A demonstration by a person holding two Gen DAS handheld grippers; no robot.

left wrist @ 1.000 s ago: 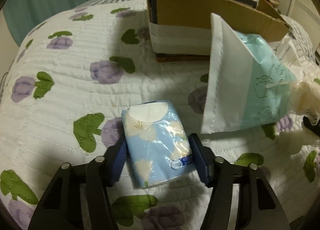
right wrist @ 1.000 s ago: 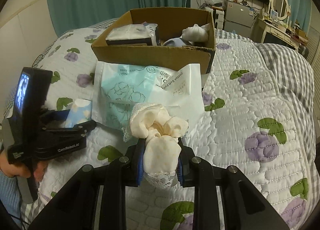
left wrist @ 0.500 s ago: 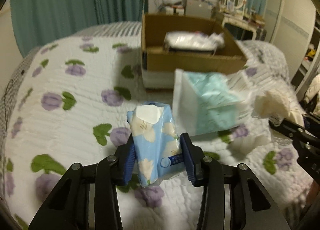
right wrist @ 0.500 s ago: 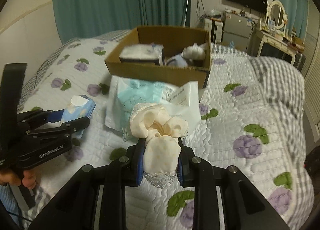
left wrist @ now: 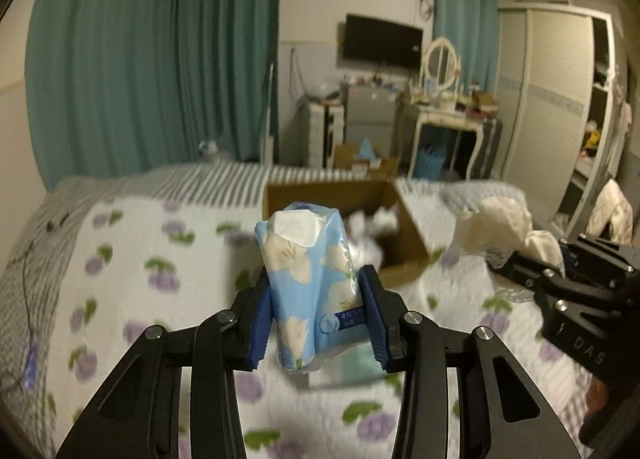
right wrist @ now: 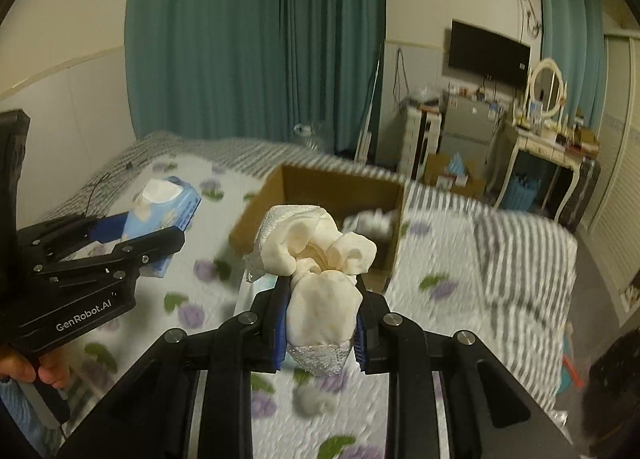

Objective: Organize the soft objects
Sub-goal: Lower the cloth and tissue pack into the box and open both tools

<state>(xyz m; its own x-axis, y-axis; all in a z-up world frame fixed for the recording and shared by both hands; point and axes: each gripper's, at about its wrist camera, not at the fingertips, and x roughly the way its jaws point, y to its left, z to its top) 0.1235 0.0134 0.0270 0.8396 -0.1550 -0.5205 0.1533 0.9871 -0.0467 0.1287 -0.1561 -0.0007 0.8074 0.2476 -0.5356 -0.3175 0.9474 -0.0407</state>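
My left gripper (left wrist: 318, 315) is shut on a blue flowered tissue pack (left wrist: 310, 283) and holds it in the air above the bed, in front of the open cardboard box (left wrist: 408, 235). My right gripper (right wrist: 320, 319) is shut on a bundle of cream lace cloth (right wrist: 320, 259), also lifted, near the box (right wrist: 256, 215). In the right wrist view the left gripper (right wrist: 132, 235) with its tissue pack (right wrist: 164, 203) is at the left. In the left wrist view the right gripper (left wrist: 532, 271) with the cream cloth (left wrist: 496, 227) is at the right. White soft items lie inside the box.
A quilted bedspread (left wrist: 132, 291) with purple flowers covers the bed. A teal packet (left wrist: 360, 367) lies on it below the left gripper. A small white wad (right wrist: 316, 399) lies on the quilt. Teal curtains, a dresser and a wardrobe stand beyond the bed.
Both grippers have risen well above the bed with their loads and tilted up toward the room. The tissue pack, first lying between the open left fingers, is now gripped and lifted.
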